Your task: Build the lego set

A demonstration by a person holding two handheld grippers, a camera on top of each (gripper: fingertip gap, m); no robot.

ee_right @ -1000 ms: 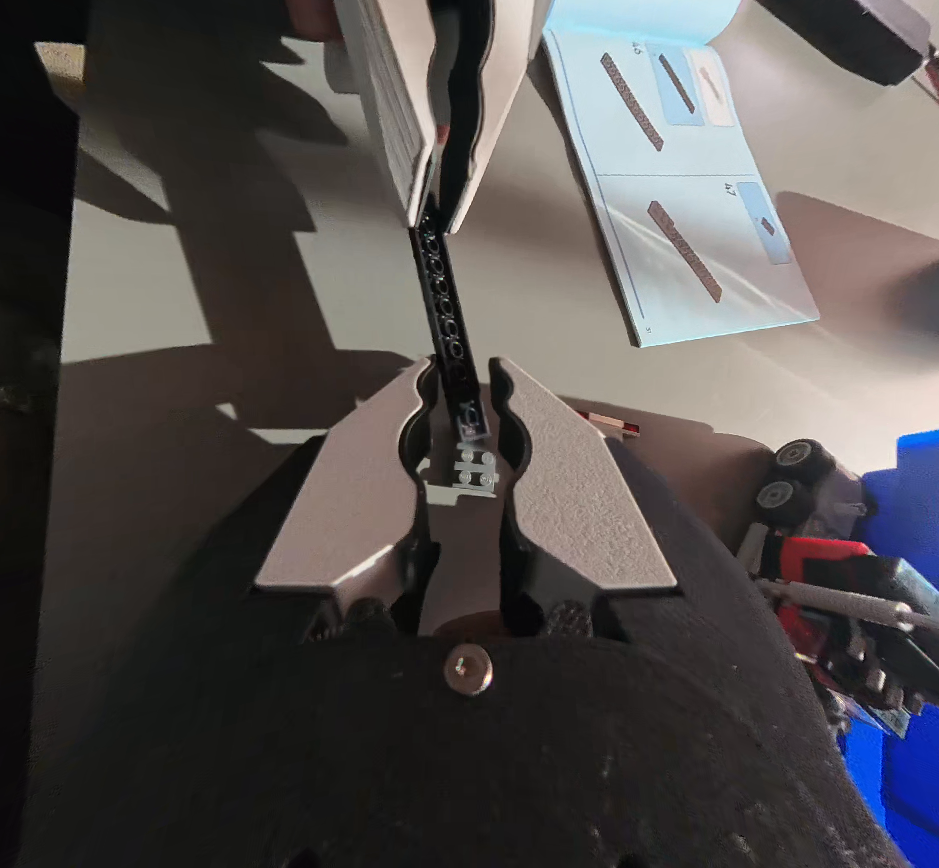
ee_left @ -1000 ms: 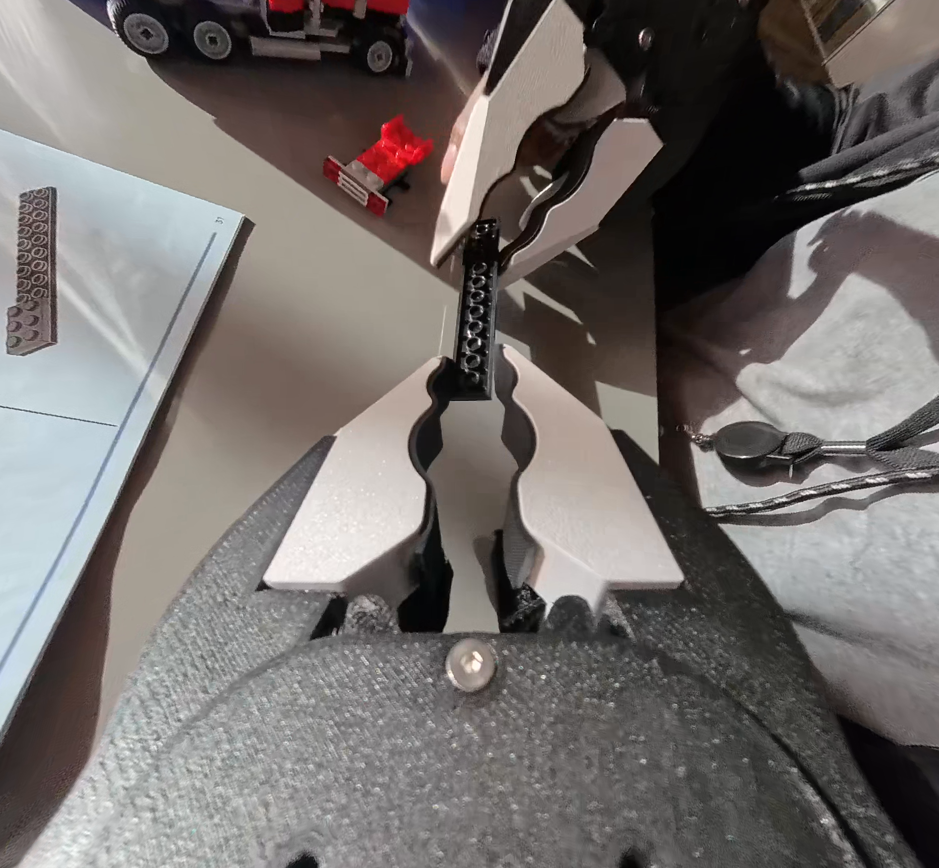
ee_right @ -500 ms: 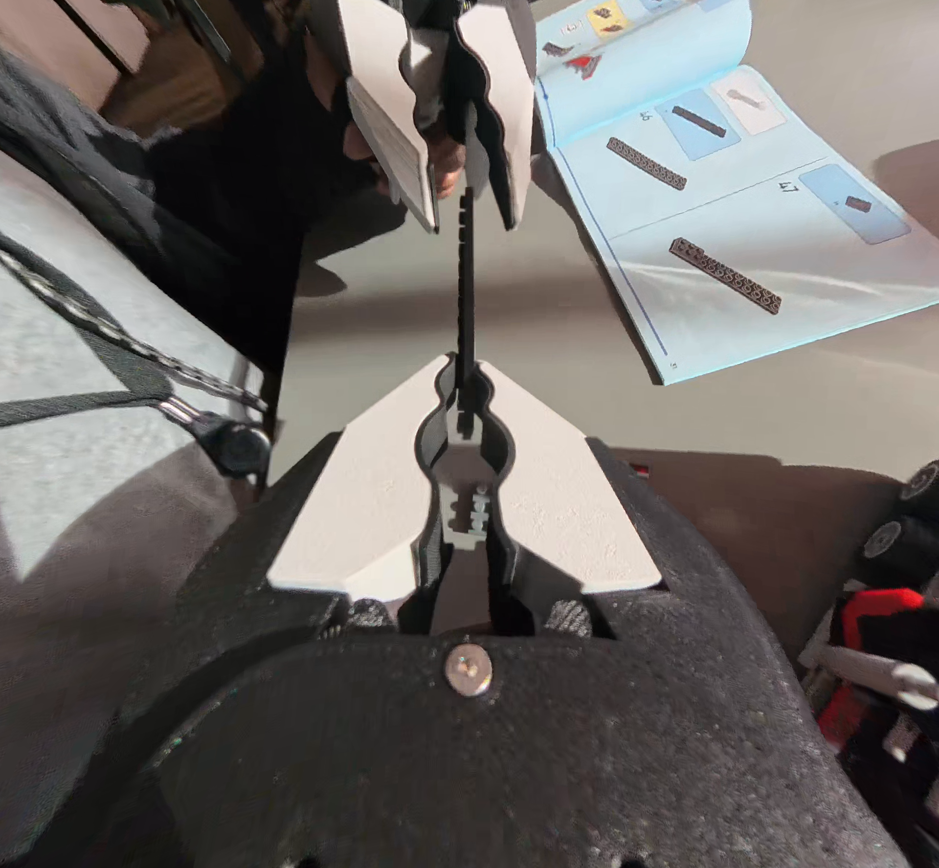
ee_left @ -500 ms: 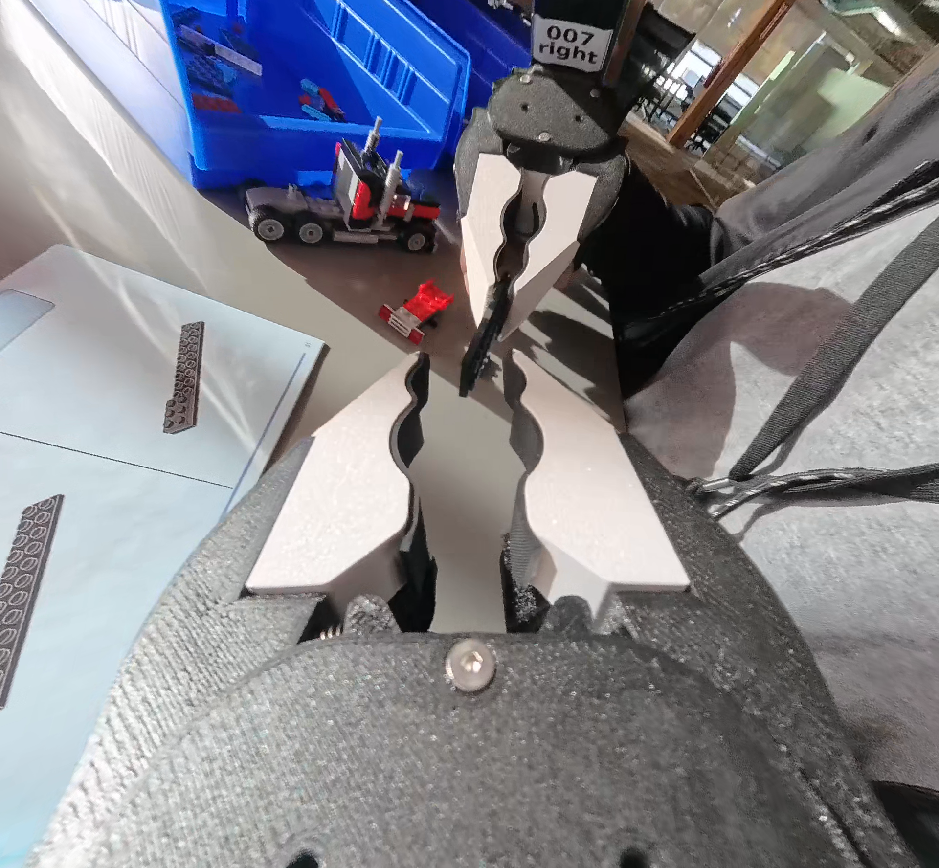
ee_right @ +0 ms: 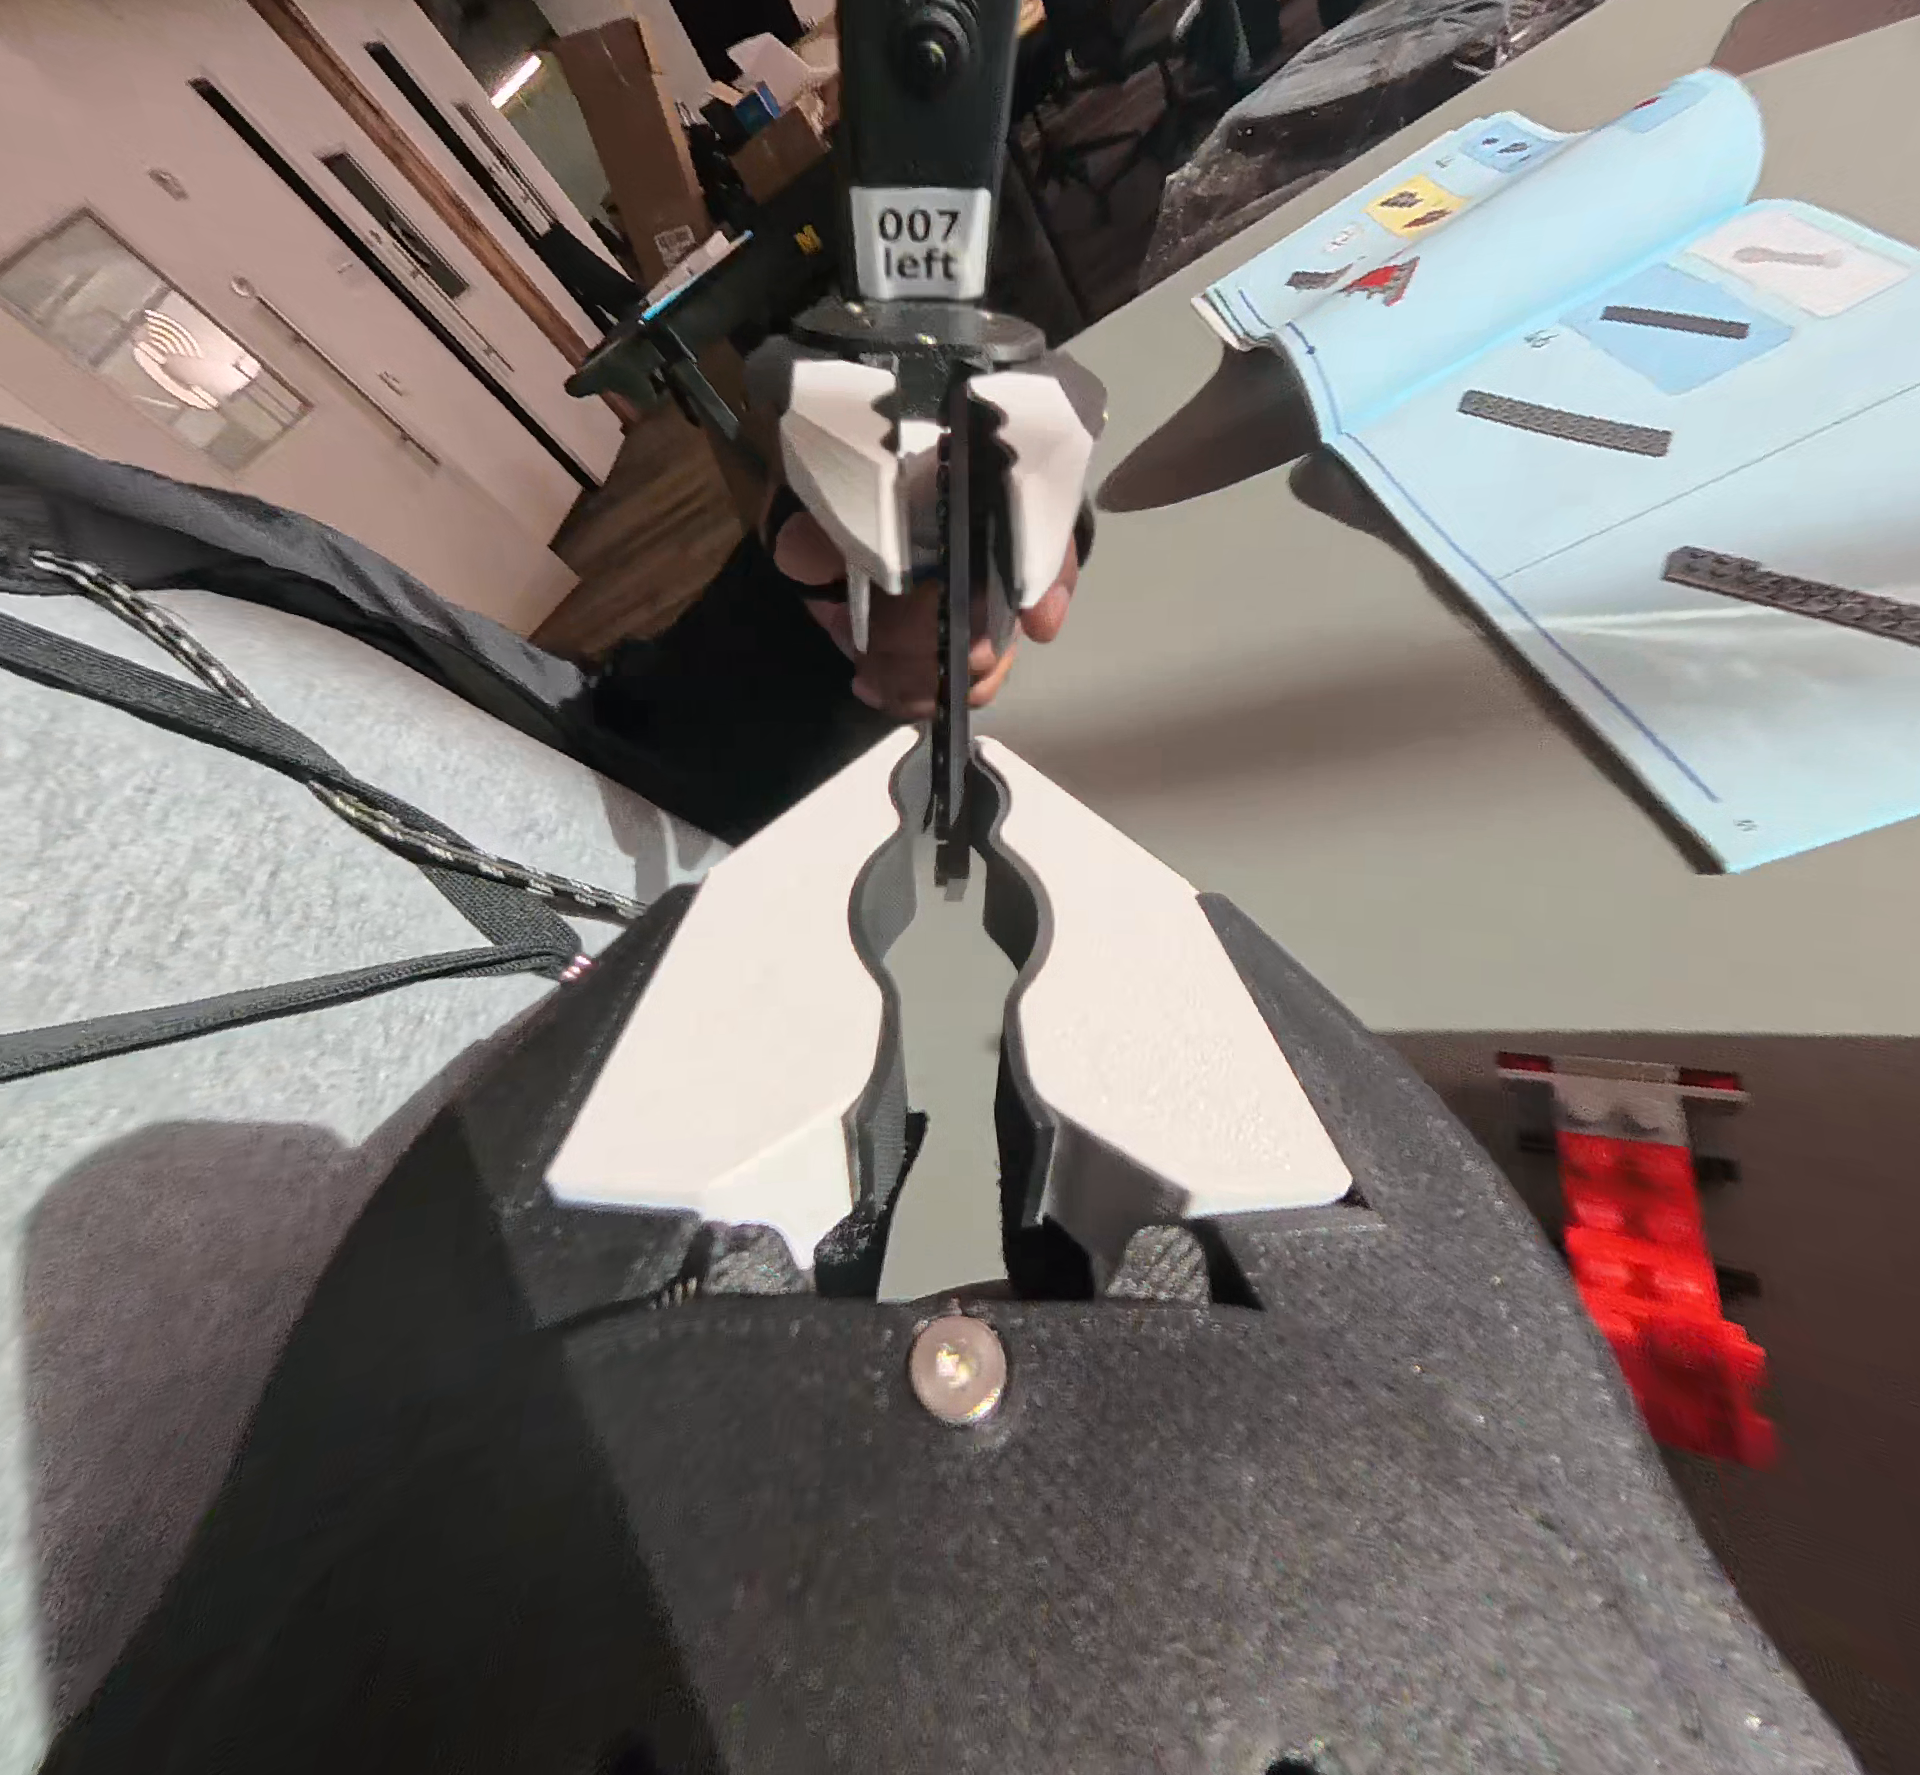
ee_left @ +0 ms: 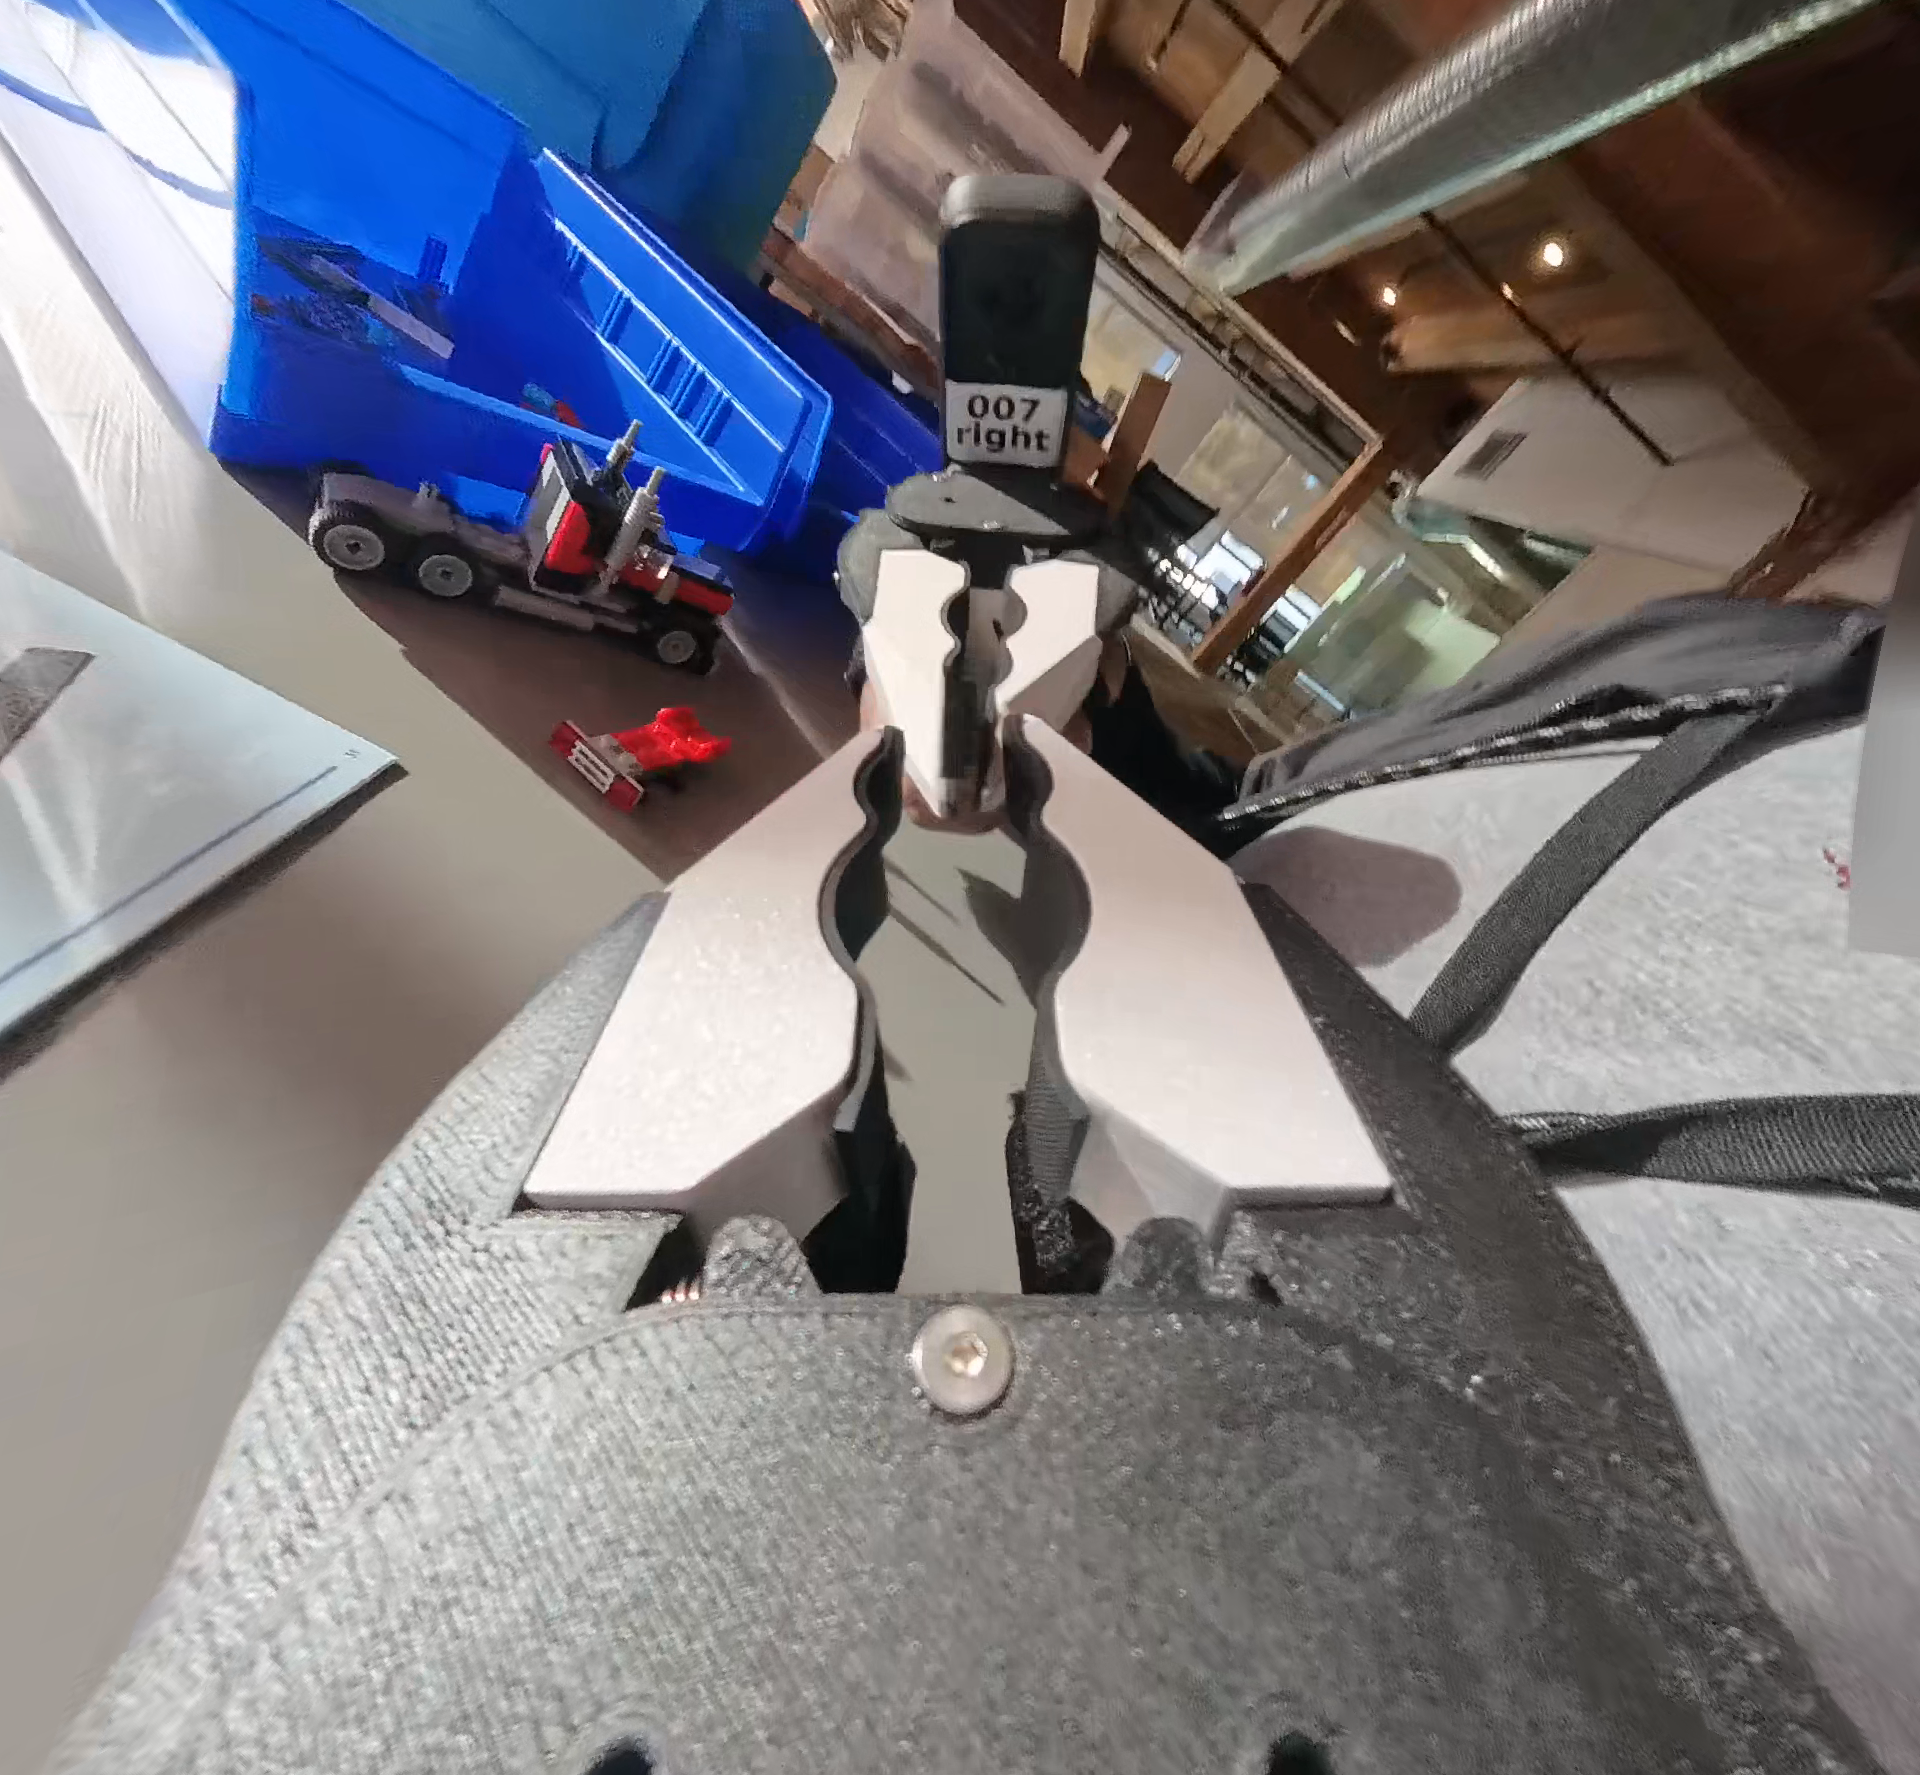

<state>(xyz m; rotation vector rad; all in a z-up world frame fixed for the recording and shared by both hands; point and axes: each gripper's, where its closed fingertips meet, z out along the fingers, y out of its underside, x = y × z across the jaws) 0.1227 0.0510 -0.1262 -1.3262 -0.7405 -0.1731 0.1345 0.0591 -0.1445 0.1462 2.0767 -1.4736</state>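
A long black lego plate (ee_right: 953,686) is held edge-on in the air between the two grippers, which face each other. My right gripper (ee_right: 948,746) is shut on its near end. Its far end reaches between the fingers of my left gripper (ee_right: 956,582), which stand apart from it. In the left wrist view my left gripper (ee_left: 954,738) is open, and the right gripper (ee_left: 971,769) shows just beyond its tips with the plate (ee_left: 964,686) in it. A hand behind the left gripper is partly hidden.
A red and grey lego truck (ee_left: 520,551) stands by a blue bin (ee_left: 416,219) on the grey table (ee_left: 312,998). A small red assembly (ee_left: 644,754) lies near it, also in the right wrist view (ee_right: 1642,1258). An open instruction booklet (ee_right: 1662,478) lies on the table. Grey clothing with black straps (ee_left: 1662,998) is close by. The tips of both grippers are at nearly the same place.
A second ago my left gripper was shut on the plate; it has opened and the right gripper has shut on it. Both grippers have tilted up and drawn slightly apart.
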